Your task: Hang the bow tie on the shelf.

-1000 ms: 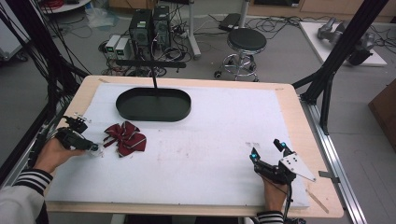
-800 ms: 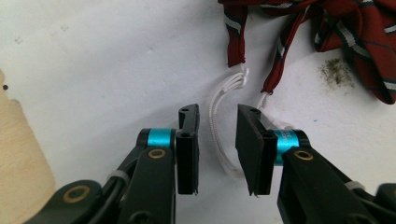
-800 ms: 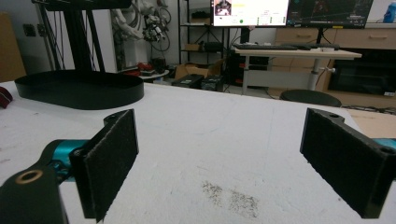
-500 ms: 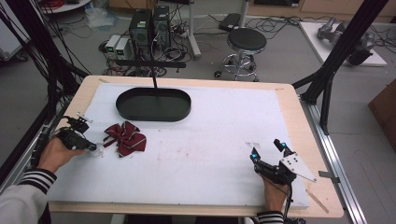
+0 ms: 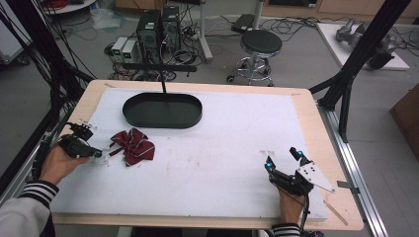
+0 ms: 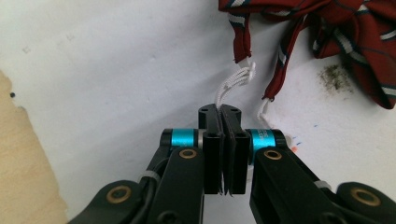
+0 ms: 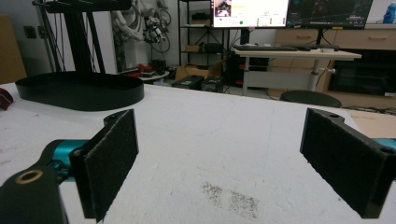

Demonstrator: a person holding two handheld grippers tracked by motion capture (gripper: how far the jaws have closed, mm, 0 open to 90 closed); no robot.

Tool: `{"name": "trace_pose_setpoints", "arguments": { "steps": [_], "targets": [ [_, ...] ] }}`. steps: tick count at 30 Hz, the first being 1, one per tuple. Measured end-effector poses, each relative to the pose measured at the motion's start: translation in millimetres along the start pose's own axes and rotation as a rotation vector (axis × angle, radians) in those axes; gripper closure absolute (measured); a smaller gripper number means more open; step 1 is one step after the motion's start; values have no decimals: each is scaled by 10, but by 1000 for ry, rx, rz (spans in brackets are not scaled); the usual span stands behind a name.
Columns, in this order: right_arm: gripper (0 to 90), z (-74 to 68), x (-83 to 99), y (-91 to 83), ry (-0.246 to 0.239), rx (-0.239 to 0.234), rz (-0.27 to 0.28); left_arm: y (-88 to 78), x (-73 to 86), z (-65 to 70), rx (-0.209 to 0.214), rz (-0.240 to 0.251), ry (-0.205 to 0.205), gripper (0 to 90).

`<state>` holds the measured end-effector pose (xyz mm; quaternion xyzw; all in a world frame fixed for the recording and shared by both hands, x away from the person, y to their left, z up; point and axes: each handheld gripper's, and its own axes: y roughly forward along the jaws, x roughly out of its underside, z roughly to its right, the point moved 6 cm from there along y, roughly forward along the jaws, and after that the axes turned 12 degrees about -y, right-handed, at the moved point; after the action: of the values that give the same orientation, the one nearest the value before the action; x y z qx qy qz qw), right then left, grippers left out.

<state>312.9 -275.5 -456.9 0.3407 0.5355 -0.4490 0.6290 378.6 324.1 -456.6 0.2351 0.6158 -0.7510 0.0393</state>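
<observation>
Fingers of the left gripper (image 6: 223, 140) have just closed on the white elastic cord (image 6: 232, 84) of the dark-red striped fabric bow tie (image 5: 132, 145), lying just beyond them on the white foam worktop (image 5: 222, 148). Lift slowly so the thin cord doesn't slip. Right gripper (image 5: 282, 161) fingers stand wide open, empty.

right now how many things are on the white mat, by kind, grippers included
bow tie, dark red with stripes: 1
black oval tray: 1
grippers: 2, the left gripper with jaws shut on the bow tie's white elastic cord, the right gripper with jaws open
total: 4
</observation>
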Motion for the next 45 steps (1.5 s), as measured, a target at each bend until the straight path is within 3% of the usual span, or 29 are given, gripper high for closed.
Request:
{"name": "trace_pose_setpoints", "arguments": {
  "steps": [7, 11, 18, 19, 20, 21, 23, 35, 45],
  "targets": [
    [104, 4, -1, 2, -5, 1, 3, -110, -70, -6, -2, 100, 12, 875],
    [104, 3, -1, 1, -2, 1, 1, -198, -139, 18, 0, 186, 22, 876],
    [104, 4, 0, 1, -3, 2, 1, -407, -309, 66, 14, 390, 42, 877],
    [104, 5, -1, 2, -3, 1, 2, -476, -357, 78, 25, 468, 55, 876],
    [104, 5, -1, 2, -3, 1, 2, -476, -357, 78, 25, 468, 55, 876],
    [104, 6, 1, 1, -1, 2, 1, -518, -383, 89, 41, 517, 53, 876],
    [104, 6, -1, 2, 1, 2, 2, -560, -416, 102, 57, 560, 53, 876],
    [104, 9, -1, 3, -2, 3, 2, -759, -647, 198, 105, 657, 73, 878],
    [105, 12, 0, 5, -2, 1, 3, -931, -984, 275, 120, 749, 63, 878]
  ]
}}
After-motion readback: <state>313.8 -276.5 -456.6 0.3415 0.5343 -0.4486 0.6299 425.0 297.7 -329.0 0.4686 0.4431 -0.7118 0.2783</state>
